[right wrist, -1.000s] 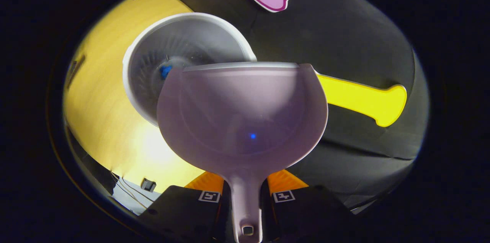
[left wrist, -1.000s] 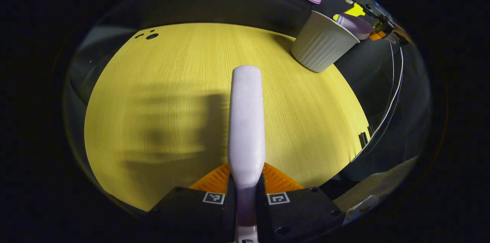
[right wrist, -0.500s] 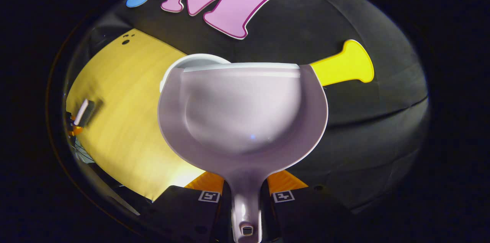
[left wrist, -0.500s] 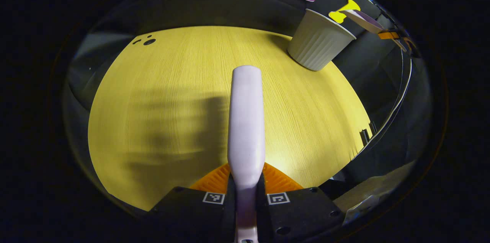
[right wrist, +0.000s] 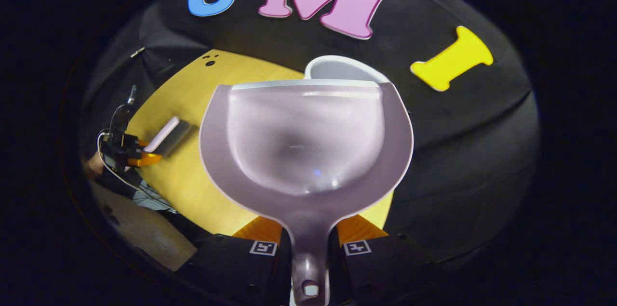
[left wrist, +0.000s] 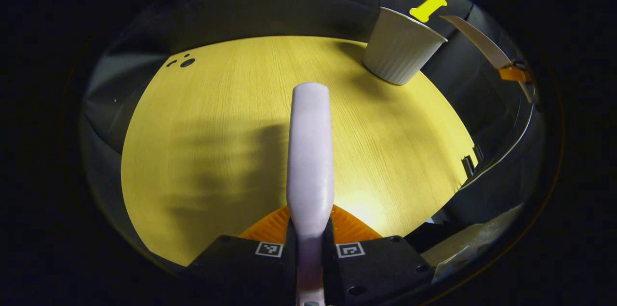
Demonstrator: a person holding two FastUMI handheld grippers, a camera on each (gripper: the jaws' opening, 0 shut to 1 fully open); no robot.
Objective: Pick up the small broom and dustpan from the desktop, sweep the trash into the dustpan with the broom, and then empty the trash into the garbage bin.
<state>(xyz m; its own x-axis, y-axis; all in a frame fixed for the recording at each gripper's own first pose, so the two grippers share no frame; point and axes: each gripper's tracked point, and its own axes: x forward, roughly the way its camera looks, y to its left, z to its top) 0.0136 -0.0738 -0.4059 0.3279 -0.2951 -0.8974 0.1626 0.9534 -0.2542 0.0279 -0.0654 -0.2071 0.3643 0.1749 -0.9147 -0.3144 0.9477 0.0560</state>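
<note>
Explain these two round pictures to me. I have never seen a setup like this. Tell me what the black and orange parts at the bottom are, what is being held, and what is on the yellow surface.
A person holds a two-finger gripper in each hand, and each gripper carries a fisheye camera that looks forward along its own fingers. The black and orange parts are those fingers. In the left gripper view, the left gripper is shut on the pale lilac broom, seen edge-on. In the right gripper view, the right gripper is shut on the handle of the matching dustpan, whose scoop looks empty. The yellow surface is the desktop. The white ribbed garbage bin stands at its far right corner.
</note>
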